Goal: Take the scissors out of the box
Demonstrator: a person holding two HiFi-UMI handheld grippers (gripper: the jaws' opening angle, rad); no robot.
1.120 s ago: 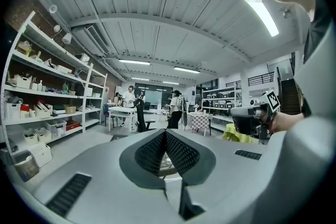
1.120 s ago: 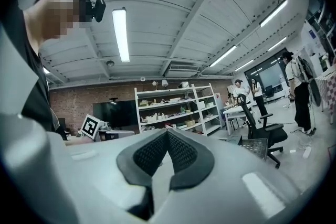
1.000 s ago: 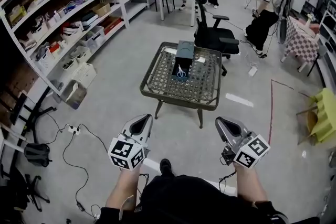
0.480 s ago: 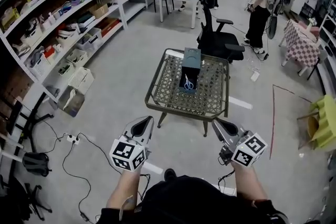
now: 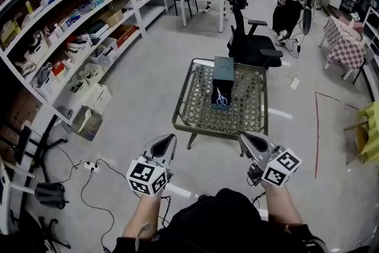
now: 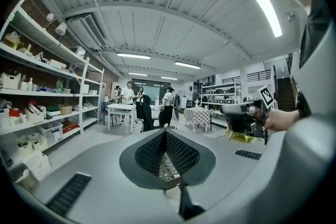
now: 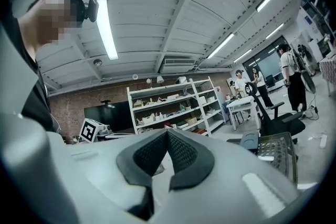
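My left gripper point(image 5: 164, 140) has its jaws pressed together on nothing, well short of the woven metal mesh table point(image 5: 189, 105). On the table sits the dark teal cardboard box point(image 5: 223, 68), and the blue-handled scissors point(image 5: 221, 99) show in its open, dark inside. My right gripper point(image 5: 247, 139) is likewise pinched closed and empty. My worry is that the box looks light. Tugging the scissors without bracing it could drag or tip it, and closed jaws would only shove it. The only print I can see is the black-and-white square markers on the gripper cubes, and no brand is legible.
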